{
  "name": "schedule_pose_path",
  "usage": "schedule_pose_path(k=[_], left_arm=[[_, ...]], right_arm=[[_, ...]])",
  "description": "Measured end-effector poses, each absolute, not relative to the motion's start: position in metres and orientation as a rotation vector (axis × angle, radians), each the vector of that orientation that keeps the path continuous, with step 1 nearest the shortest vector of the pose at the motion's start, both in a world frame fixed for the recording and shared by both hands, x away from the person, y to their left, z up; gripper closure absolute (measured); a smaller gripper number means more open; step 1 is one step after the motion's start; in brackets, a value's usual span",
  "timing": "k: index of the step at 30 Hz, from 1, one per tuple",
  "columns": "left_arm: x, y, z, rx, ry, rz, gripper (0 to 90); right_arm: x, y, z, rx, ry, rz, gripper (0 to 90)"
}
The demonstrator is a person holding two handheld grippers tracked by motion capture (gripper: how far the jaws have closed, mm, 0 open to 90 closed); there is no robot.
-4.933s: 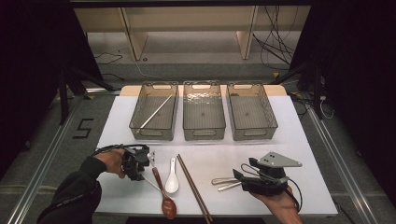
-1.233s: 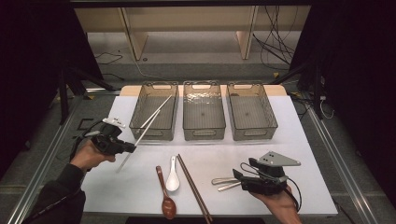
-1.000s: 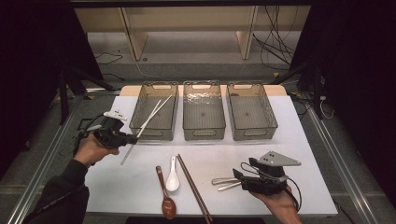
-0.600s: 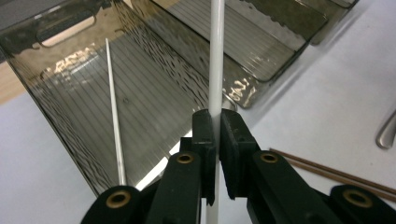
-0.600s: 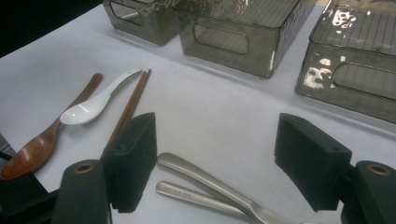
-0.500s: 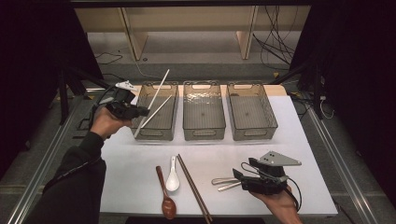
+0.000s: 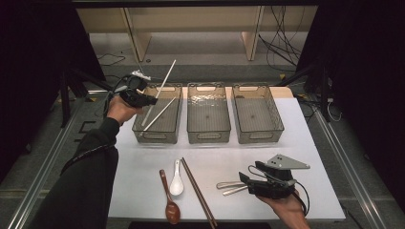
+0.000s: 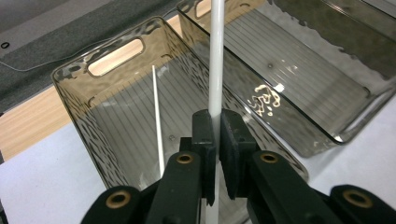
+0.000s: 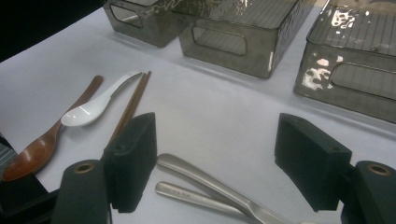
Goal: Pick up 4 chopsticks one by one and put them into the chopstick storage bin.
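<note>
My left gripper (image 7: 149,100) is shut on a white chopstick (image 7: 165,81), which slants up over the left smoky bin (image 7: 156,138). In the left gripper view the jaws (image 8: 215,135) pinch that chopstick (image 8: 216,56) above the bin (image 8: 74,84), and a second white chopstick (image 8: 158,121) lies inside the bin. Near the front right of the table my right gripper (image 7: 246,174) rests open in a hand. In the right gripper view its pads (image 9: 222,151) stand wide apart over two metal utensil handles (image 9: 201,179), without touching them.
The middle bin (image 7: 208,138) and the right bin (image 7: 259,138) stand beside the left one. On the white mat lie a white spoon (image 7: 176,179), a brown wooden spoon (image 7: 169,204), a pair of brown chopsticks (image 7: 198,193) and the metal utensils (image 7: 231,187).
My left gripper has carried the white chopstick from the table's front left, away from the person, to above the left bin. The right gripper has stayed put.
</note>
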State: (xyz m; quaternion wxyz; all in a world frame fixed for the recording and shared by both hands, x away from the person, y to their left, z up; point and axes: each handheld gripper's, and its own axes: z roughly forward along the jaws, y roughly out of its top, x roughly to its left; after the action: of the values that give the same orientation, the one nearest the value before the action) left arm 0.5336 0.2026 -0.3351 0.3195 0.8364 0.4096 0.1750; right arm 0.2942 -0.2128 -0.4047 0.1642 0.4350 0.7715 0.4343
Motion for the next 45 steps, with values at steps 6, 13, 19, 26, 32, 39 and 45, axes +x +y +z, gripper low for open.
schedule_pose_path(k=[6,13,19,26,32,39,45], left_arm=[[0.538,0.202,-0.343,2.184,1.088,0.482,84.4],[0.542,0.202,-0.356,2.188,1.123,0.466,84.3],[0.542,0.204,-0.368,2.188,1.137,0.470,84.3],[0.542,0.205,-0.379,2.195,1.152,0.455,84.0],[0.543,0.203,-0.389,2.223,1.155,0.445,83.6],[0.543,0.201,-0.399,2.255,1.192,0.426,83.4],[0.543,0.200,-0.404,2.290,1.203,0.434,83.0]], right_arm=[[0.294,-0.212,-0.405,1.232,2.203,1.237,30.6],[0.294,-0.211,-0.405,1.233,2.204,1.239,30.6],[0.294,-0.212,-0.405,1.233,2.203,1.238,30.6],[0.294,-0.212,-0.405,1.234,2.204,1.236,30.6],[0.293,-0.212,-0.405,1.232,2.204,1.237,30.6],[0.294,-0.212,-0.405,1.233,2.205,1.237,30.6],[0.293,-0.212,-0.405,1.230,2.206,1.237,30.6]])
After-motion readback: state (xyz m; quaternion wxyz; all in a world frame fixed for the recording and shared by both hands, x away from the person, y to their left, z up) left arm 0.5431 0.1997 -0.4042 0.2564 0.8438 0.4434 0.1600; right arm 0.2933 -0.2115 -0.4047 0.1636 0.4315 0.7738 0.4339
